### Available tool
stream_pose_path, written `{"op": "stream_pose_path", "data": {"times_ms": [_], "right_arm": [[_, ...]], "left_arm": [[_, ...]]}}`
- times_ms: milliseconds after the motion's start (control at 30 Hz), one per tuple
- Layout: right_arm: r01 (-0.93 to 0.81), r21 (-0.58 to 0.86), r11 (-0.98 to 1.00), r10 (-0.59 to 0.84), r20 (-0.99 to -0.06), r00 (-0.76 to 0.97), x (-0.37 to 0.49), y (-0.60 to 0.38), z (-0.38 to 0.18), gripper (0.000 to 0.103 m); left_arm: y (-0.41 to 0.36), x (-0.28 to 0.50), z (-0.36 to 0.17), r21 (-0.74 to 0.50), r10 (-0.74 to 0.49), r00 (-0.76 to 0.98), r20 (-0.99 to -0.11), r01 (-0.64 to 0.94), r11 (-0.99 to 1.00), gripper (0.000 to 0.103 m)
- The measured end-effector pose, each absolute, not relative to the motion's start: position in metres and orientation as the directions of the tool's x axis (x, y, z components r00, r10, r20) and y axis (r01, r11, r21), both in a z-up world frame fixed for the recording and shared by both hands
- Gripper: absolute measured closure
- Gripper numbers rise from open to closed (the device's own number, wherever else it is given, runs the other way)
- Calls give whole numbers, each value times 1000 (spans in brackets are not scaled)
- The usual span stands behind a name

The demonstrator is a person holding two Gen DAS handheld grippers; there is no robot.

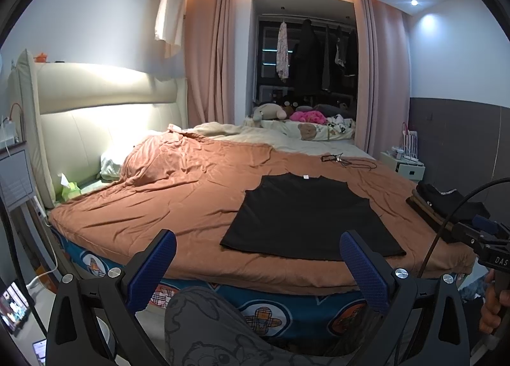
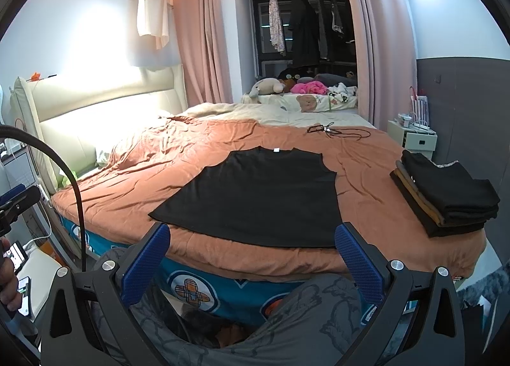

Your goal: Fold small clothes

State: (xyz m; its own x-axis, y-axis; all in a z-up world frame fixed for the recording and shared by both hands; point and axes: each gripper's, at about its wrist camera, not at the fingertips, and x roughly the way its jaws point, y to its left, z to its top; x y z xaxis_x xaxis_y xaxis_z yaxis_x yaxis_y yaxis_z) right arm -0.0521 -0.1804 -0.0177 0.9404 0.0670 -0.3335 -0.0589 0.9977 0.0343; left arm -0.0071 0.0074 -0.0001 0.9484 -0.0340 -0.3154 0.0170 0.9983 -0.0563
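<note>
A black sleeveless top (image 1: 309, 216) lies flat on the orange bed cover (image 1: 165, 194), collar at the far end with a small white label. It also shows in the right wrist view (image 2: 261, 194). My left gripper (image 1: 258, 249) is open and empty, held in front of the bed's near edge, short of the top's hem. My right gripper (image 2: 251, 241) is open and empty, also just short of the hem. The right gripper's body shows at the right edge of the left wrist view (image 1: 487, 241).
A stack of folded dark and tan clothes (image 2: 443, 194) sits on the bed's right side. A black cord and glasses (image 2: 334, 132) lie on the cover beyond the top. My patterned grey trouser legs (image 1: 216, 327) are below the grippers. A nightstand (image 2: 414, 136) stands at right.
</note>
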Motion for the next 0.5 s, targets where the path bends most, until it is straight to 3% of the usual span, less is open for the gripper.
{"op": "stream_pose_path", "data": {"times_ms": [500], "right_arm": [[-57,22,998,61,-332,941,-51,-176,-17,0]], "left_arm": [[4,-7,1,-53,-32,948,-316,15,998,0]]}}
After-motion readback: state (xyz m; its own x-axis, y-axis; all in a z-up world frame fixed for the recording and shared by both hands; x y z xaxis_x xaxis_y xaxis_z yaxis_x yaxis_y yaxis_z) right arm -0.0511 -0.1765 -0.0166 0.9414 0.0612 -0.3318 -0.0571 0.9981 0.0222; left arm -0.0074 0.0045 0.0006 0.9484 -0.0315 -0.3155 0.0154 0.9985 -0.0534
